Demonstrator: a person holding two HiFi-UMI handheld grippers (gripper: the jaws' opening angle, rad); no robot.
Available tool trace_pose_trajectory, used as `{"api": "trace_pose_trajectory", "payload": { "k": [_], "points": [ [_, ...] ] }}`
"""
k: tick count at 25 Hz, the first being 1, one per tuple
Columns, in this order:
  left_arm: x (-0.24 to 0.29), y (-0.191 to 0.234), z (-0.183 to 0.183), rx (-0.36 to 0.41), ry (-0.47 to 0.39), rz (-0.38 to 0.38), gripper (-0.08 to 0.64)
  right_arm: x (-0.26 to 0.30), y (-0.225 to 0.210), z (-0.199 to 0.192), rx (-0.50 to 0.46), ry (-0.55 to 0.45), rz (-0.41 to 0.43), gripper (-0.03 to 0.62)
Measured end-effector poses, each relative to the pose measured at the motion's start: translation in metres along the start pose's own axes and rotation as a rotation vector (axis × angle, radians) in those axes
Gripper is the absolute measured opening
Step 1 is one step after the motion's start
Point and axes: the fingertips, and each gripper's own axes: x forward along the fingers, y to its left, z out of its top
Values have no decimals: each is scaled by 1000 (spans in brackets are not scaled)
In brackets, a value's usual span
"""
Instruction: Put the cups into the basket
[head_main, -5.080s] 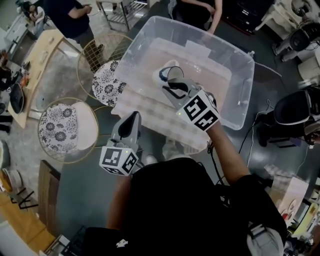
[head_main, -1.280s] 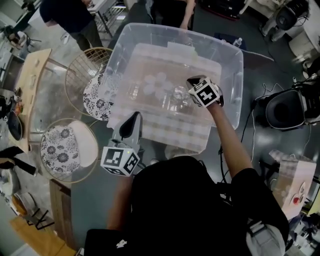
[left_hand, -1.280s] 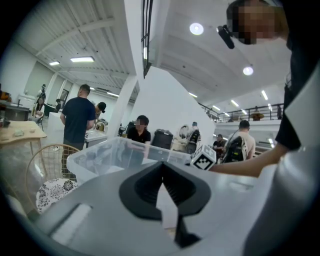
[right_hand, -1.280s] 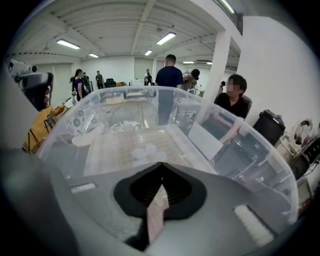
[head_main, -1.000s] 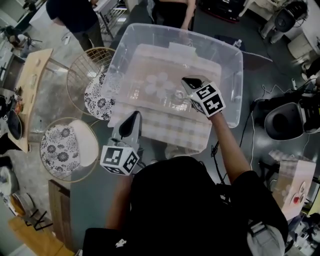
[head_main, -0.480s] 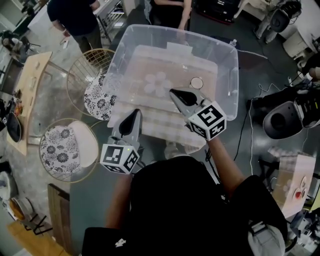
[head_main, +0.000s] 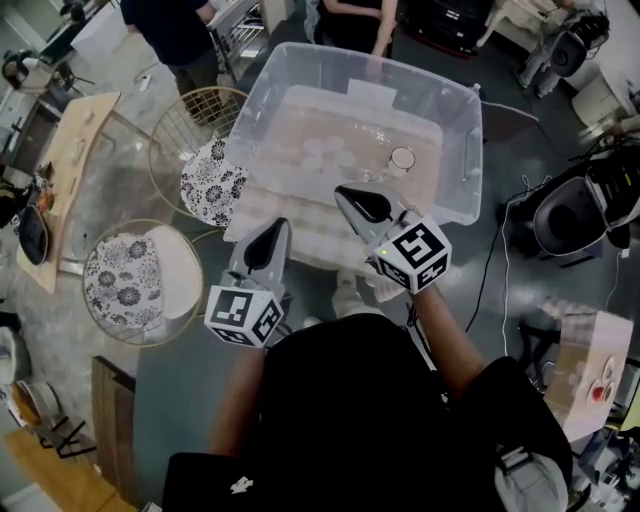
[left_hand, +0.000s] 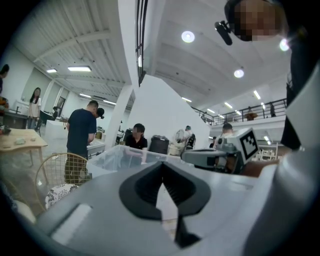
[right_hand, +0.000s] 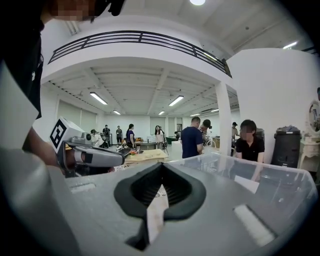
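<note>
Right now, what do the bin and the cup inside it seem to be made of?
Bin: likely clear plastic, slightly glossy; the floor shows through its walls. Cup: too small to tell; only a pale round rim shows, perhaps glass or plastic.

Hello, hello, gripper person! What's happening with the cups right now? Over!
Left gripper jaws shut, empty. Right gripper jaws shut, empty, over the bin's near edge. One cup sits inside the bin. Nothing blocking the bin.

Overhead view, two level views, shared tub (head_main: 466, 160)
</note>
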Motion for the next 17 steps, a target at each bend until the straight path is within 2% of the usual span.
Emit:
{"api": "trace_pose_trajectory", "payload": {
  "k": [7, 12, 17],
  "points": [
    [-34, -11, -6, 9, -7, 3, 5, -5, 48, 2, -27, -1, 34, 2],
    [-53, -20, -8, 57, 4, -18, 5, -6, 76, 5, -50, 4, 43, 2],
    [-67, -17, -5, 46, -15, -14, 5, -5, 97, 8, -62, -6, 54, 2]
  ]
}}
